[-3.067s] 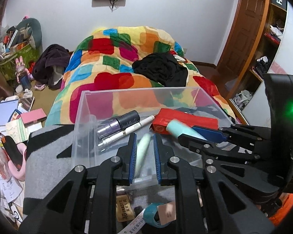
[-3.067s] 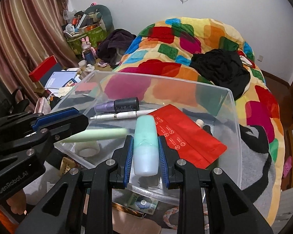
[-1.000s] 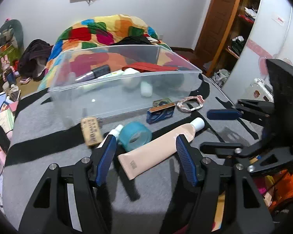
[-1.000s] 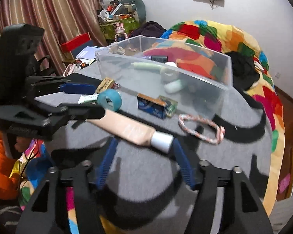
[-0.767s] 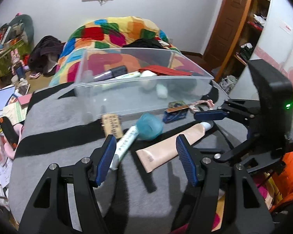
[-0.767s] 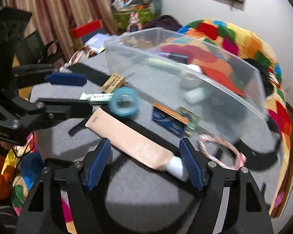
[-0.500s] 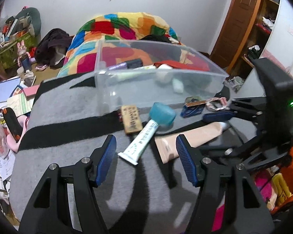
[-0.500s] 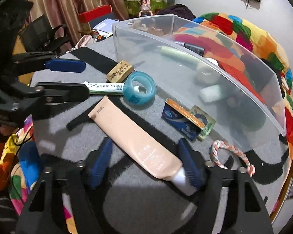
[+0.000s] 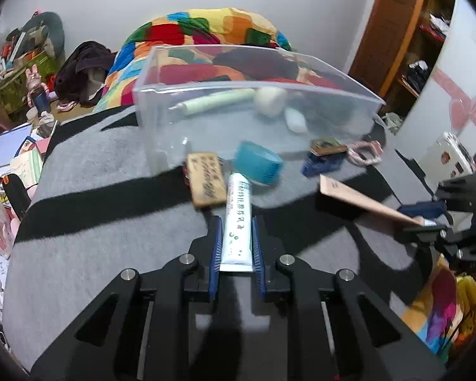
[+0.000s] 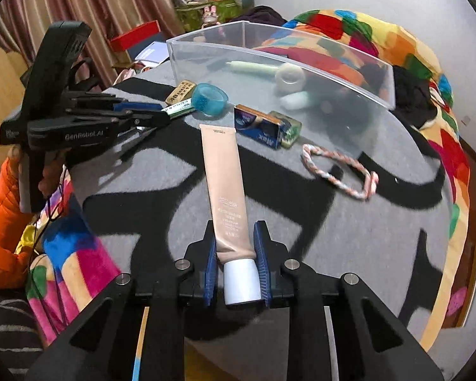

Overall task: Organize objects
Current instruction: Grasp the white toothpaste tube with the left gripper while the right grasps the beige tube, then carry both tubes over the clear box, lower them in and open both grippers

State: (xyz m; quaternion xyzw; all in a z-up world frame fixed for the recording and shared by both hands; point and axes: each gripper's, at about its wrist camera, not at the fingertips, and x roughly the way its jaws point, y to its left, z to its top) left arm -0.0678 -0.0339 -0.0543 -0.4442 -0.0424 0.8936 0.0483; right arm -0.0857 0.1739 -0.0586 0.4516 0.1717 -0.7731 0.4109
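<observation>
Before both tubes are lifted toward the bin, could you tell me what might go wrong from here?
The left hand-held gripper grips the white tube at its crimped tail, and the far end touches the teal tape roll, so lifting may drag the roll.

The right hand-held gripper holds the beige tube near its white cap; the long body may sag and catch the clear bin wall.

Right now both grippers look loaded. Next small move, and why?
Probably lift both toward the clear bin. The left gripper clamps the white tube, the right gripper the beige tube; other tubes already lie inside.
</observation>
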